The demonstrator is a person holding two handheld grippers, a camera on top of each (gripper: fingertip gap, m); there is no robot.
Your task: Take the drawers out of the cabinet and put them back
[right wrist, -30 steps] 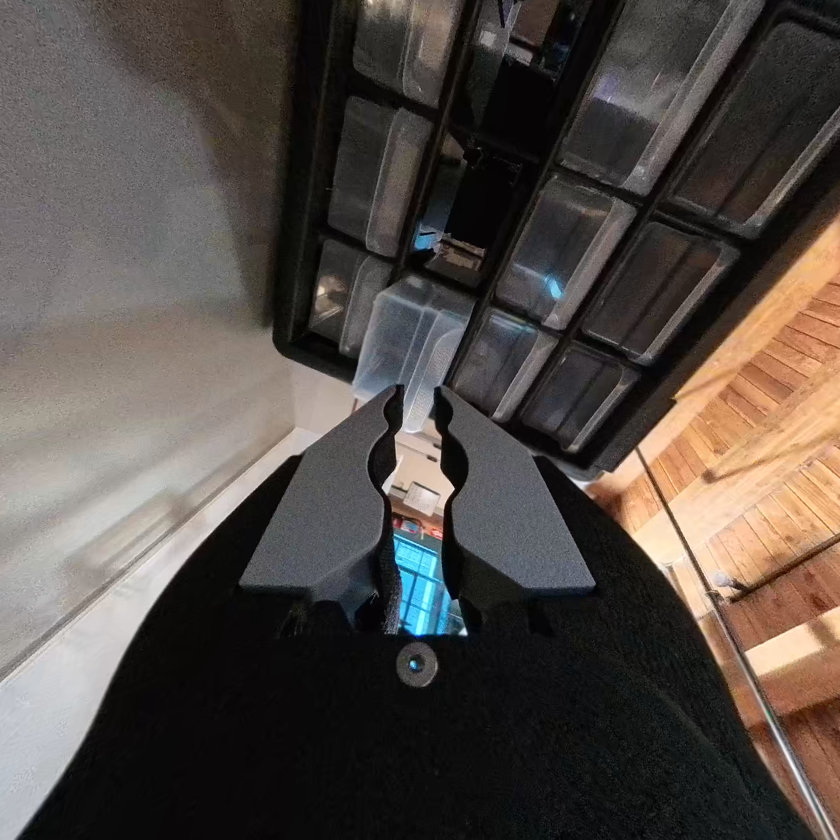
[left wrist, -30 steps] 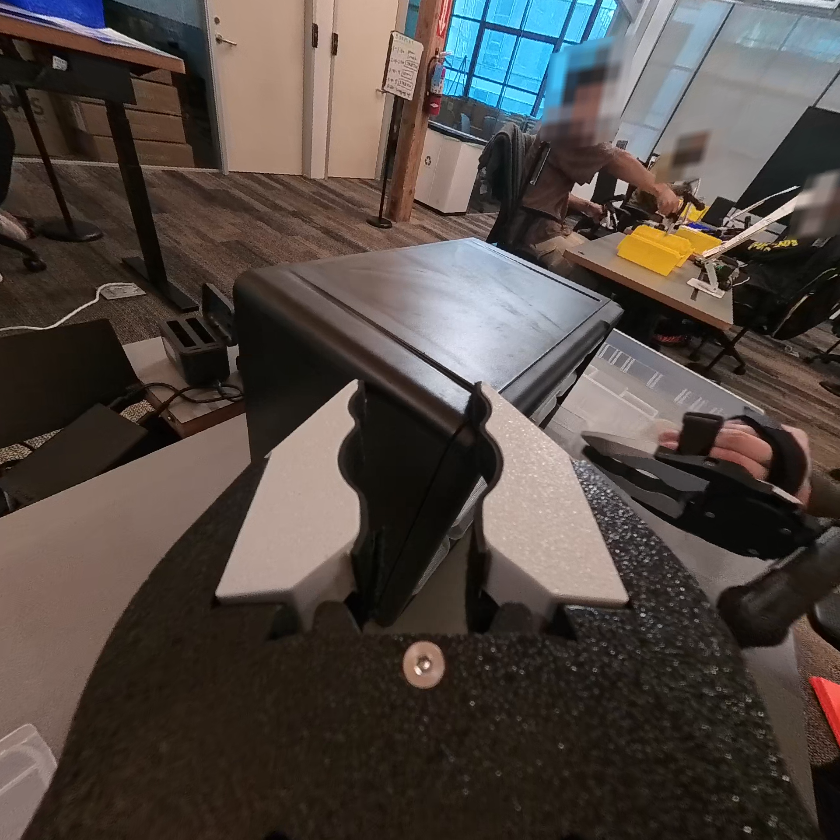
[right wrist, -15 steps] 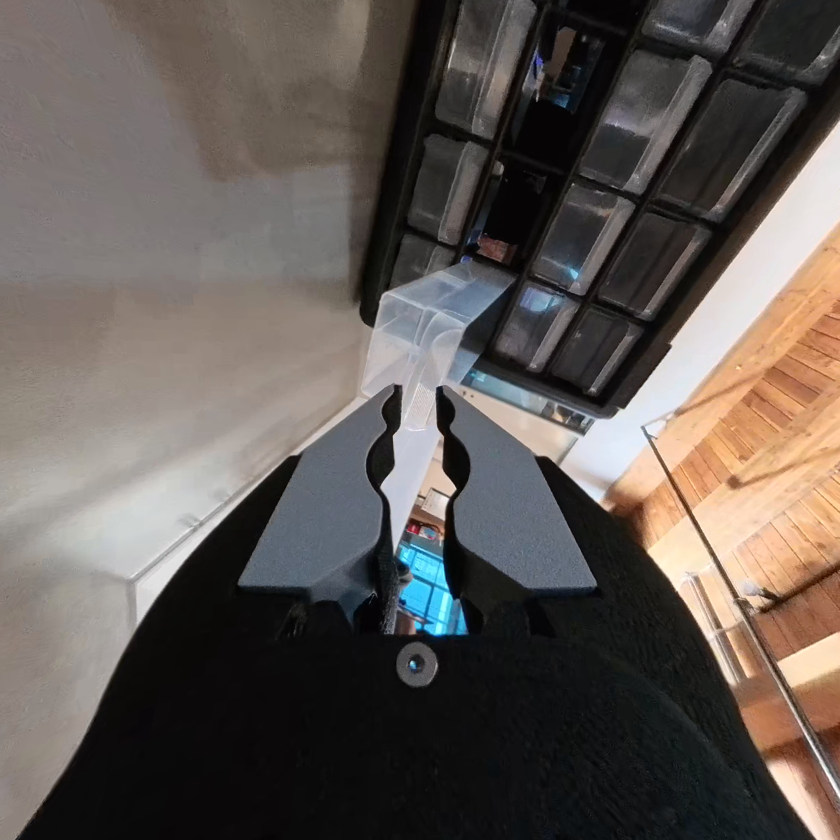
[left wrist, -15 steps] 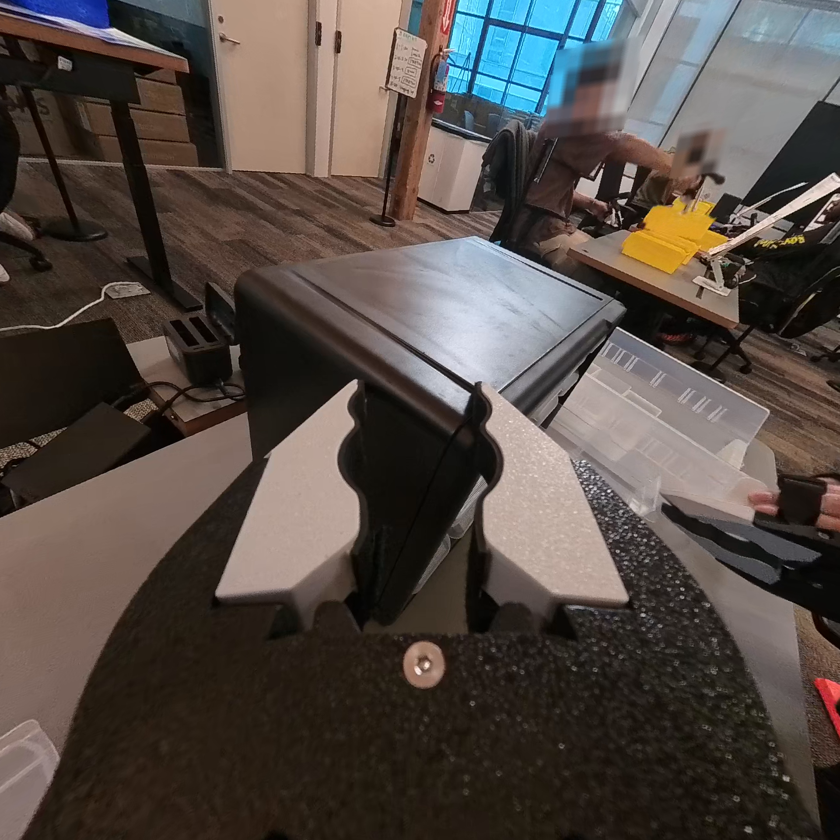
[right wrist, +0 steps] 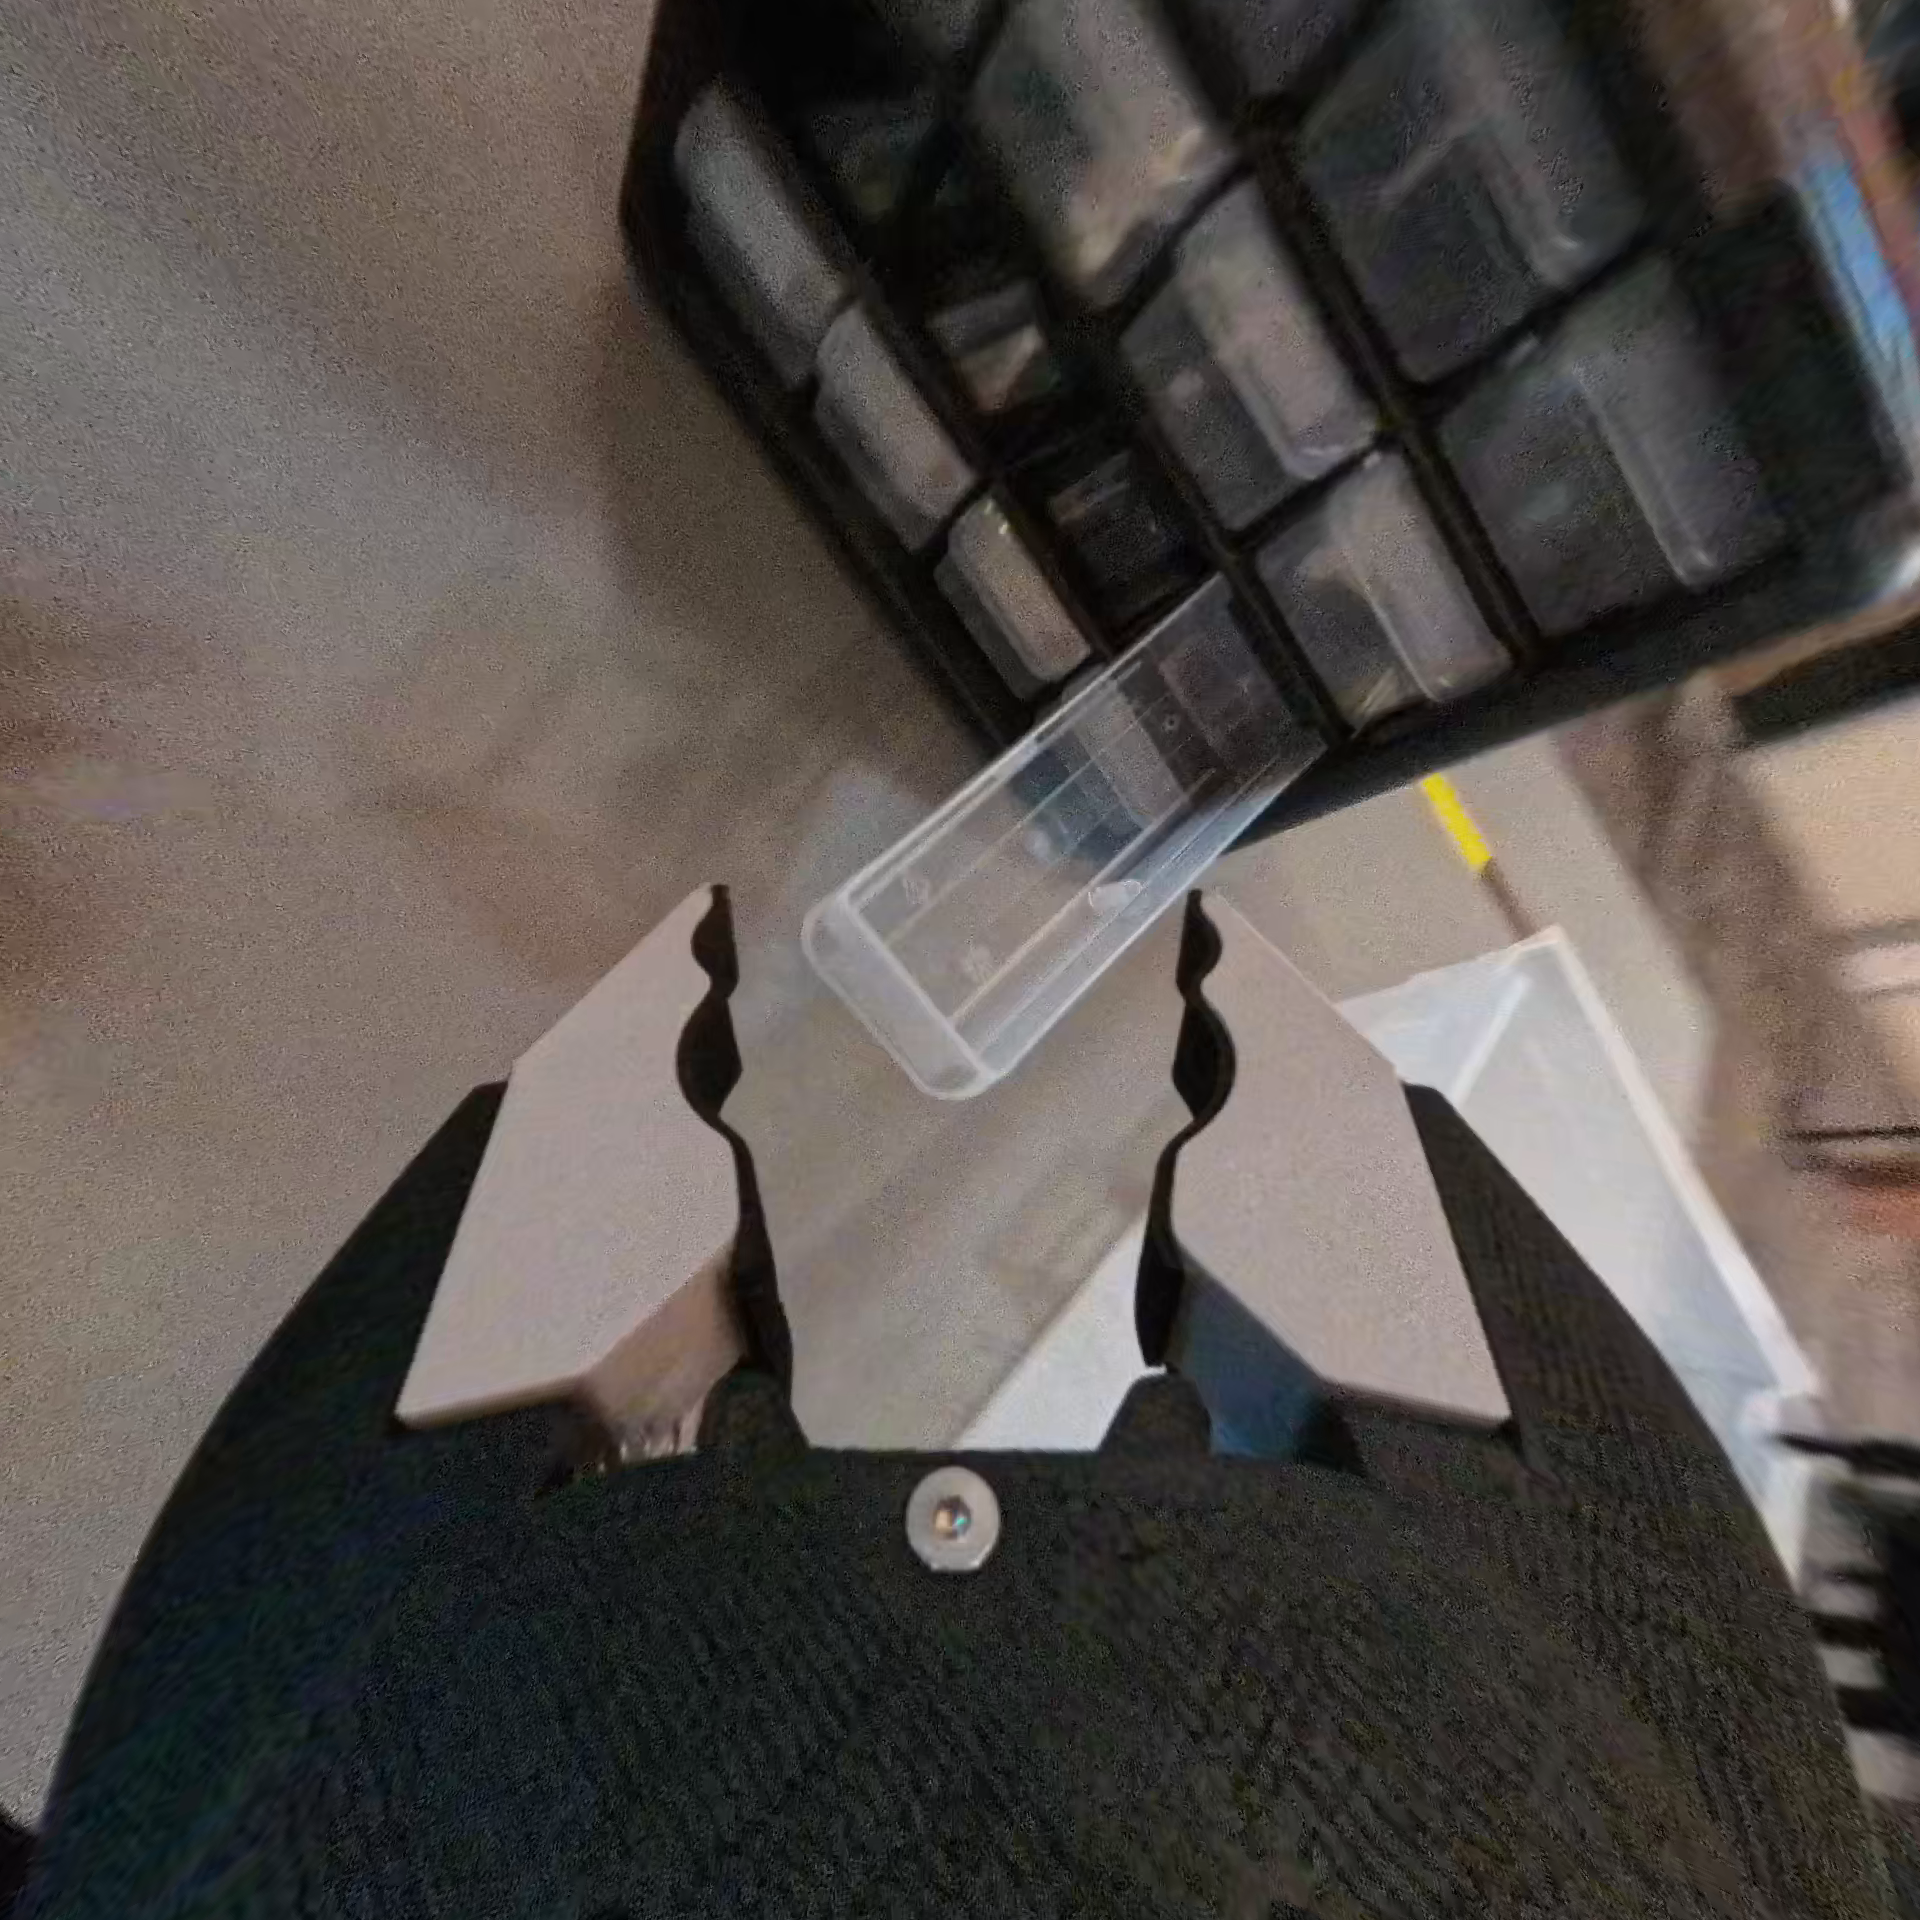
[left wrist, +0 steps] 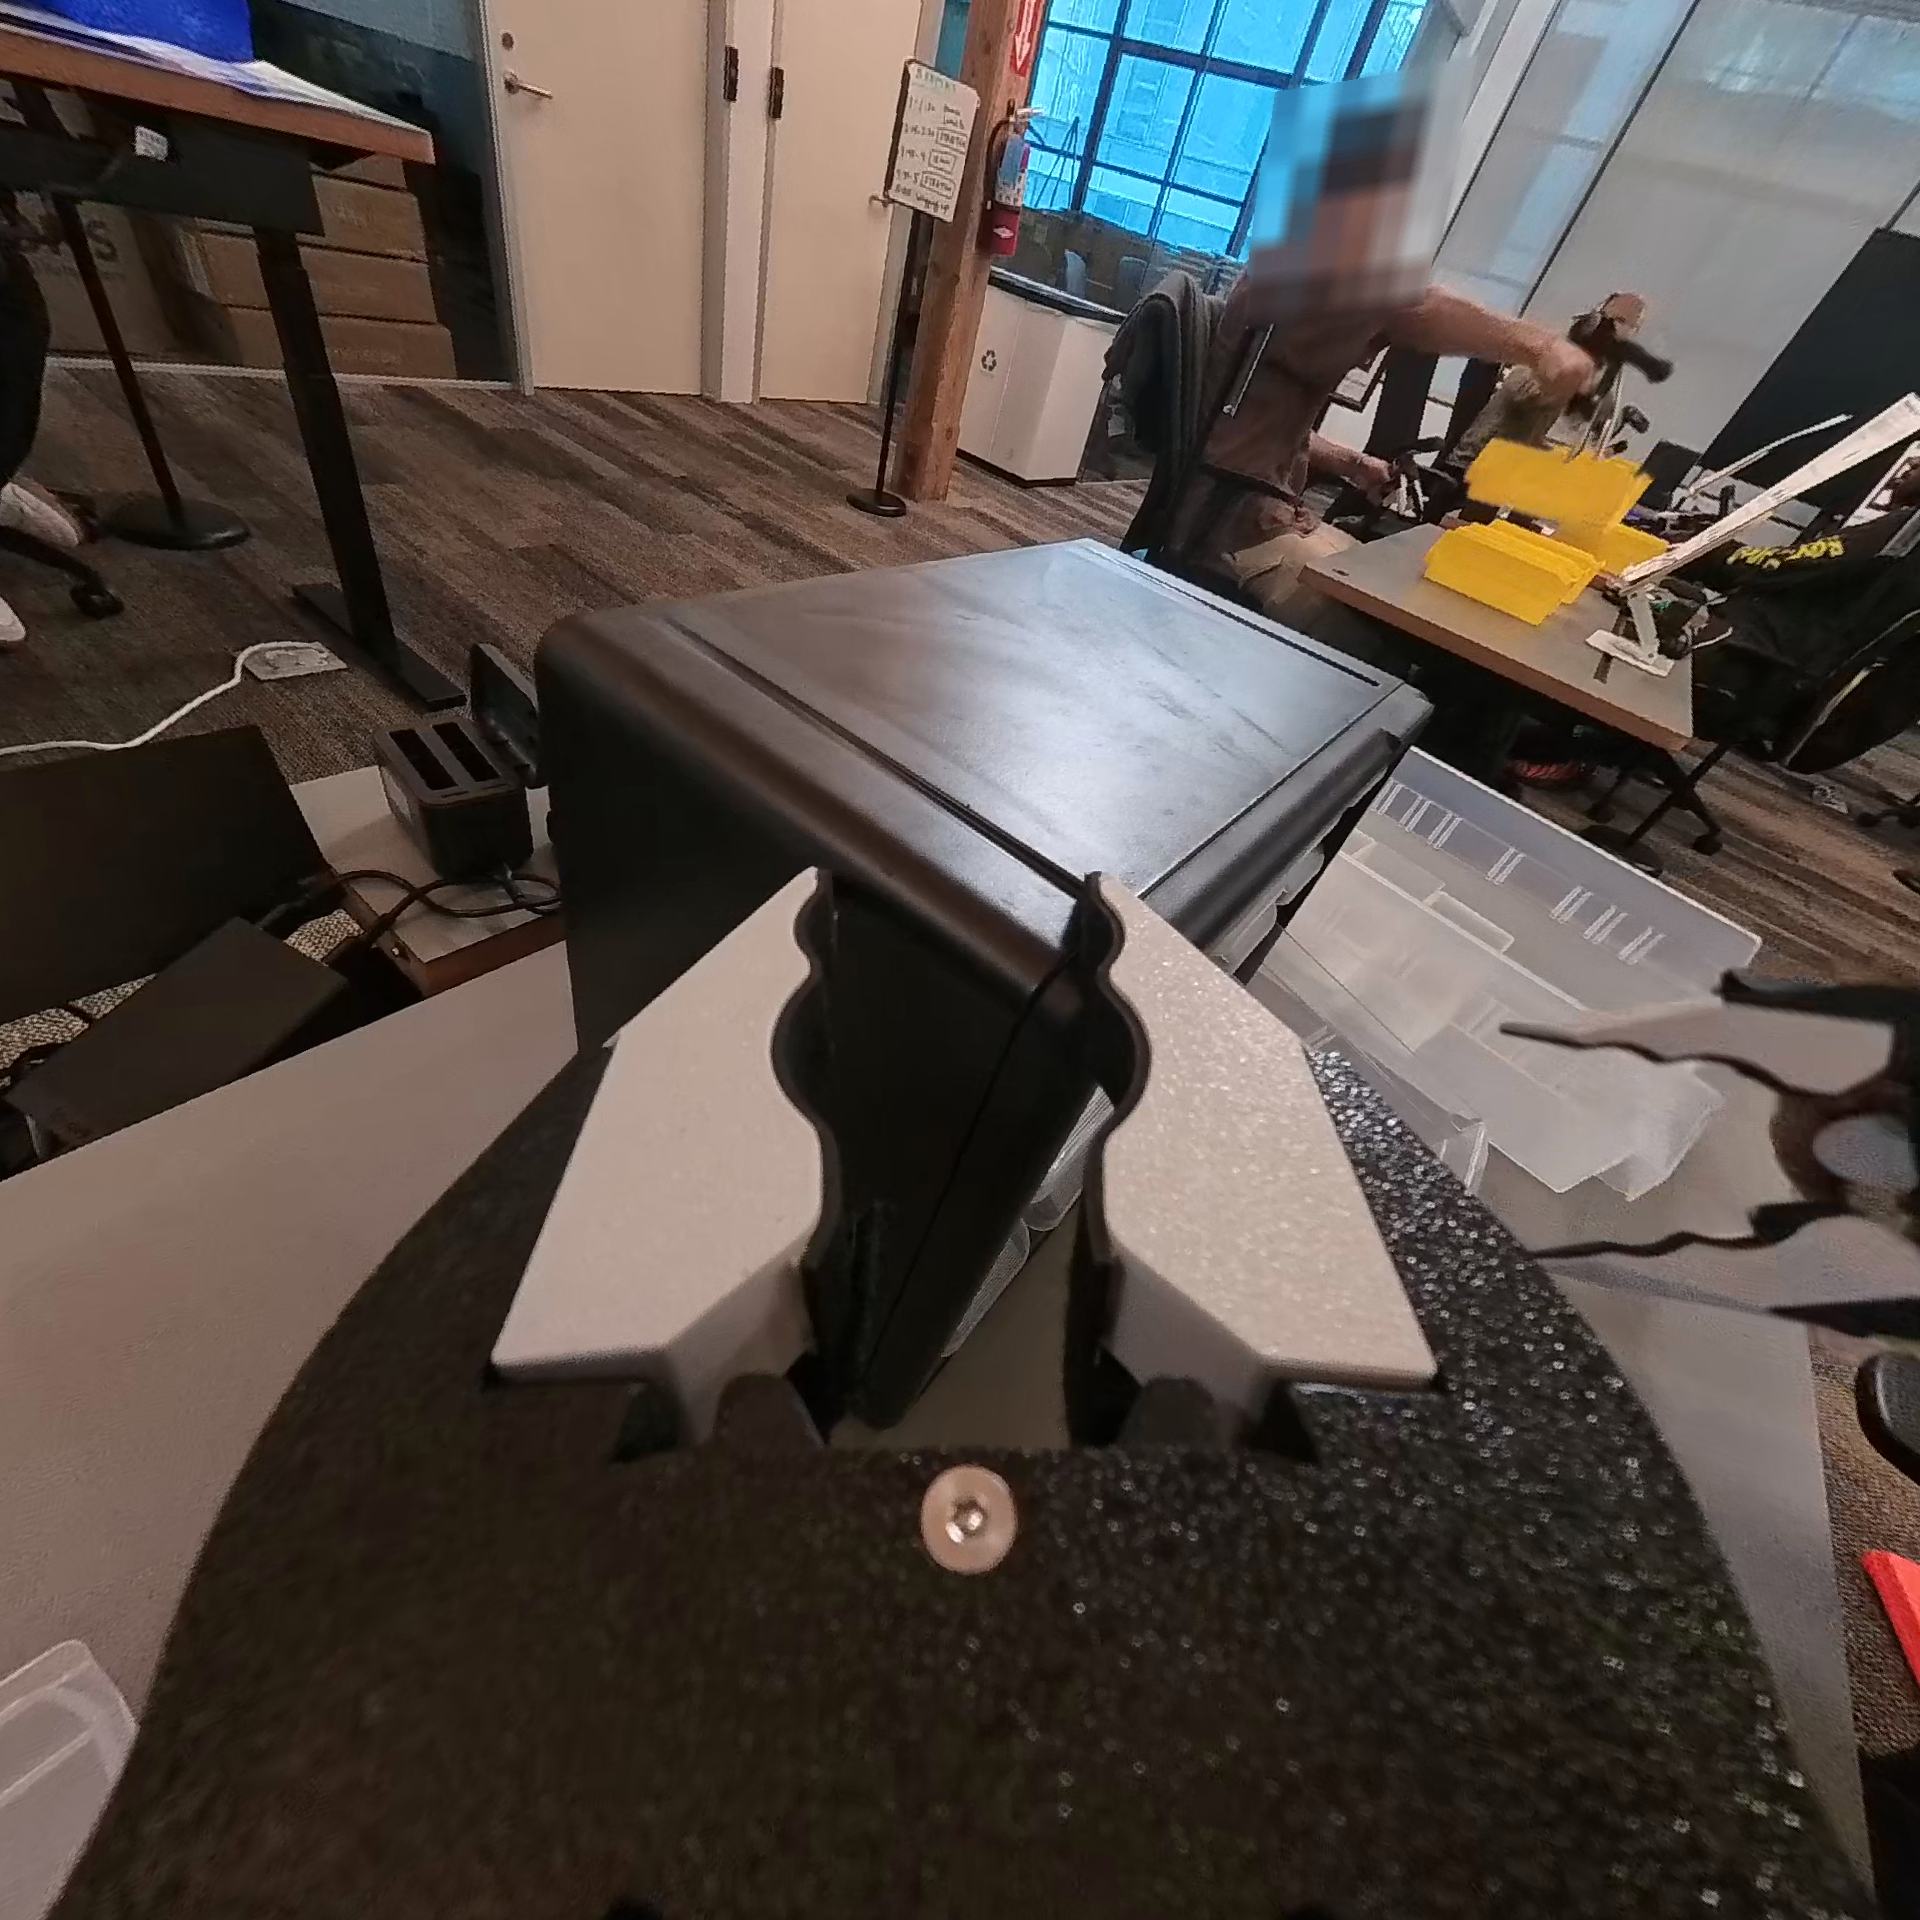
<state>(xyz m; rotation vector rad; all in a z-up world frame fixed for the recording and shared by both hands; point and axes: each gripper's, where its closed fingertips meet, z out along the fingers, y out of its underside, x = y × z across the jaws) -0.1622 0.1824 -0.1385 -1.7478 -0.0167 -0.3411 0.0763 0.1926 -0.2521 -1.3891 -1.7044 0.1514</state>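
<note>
My left gripper (left wrist: pixel 956 883) is shut on the near top edge of the black drawer cabinet (left wrist: pixel 1039 707) on the grey table (left wrist: pixel 260 1195); both pads press on that edge. In the right wrist view the cabinet's front (right wrist: pixel 1351 364) shows rows of clear drawers and some empty slots. My right gripper (right wrist: pixel 956 899) is open wide. A clear plastic drawer (right wrist: pixel 1049 862) lies out of the cabinet between the fingertips, and neither pad touches it. The right gripper also shows open at the right edge of the left wrist view (left wrist: pixel 1714 1122).
A clear plastic organiser box (left wrist: pixel 1507 935) lies on the table right of the cabinet, also in the right wrist view (right wrist: pixel 1558 1143). A black charger (left wrist: pixel 447 790) with cables sits behind left. A person works at a far table with yellow bins (left wrist: pixel 1517 551).
My right gripper pulled the clear drawer out of its slot, backed away from the cabinet, then opened; the drawer is no longer clamped. My left gripper has stayed on the cabinet.
</note>
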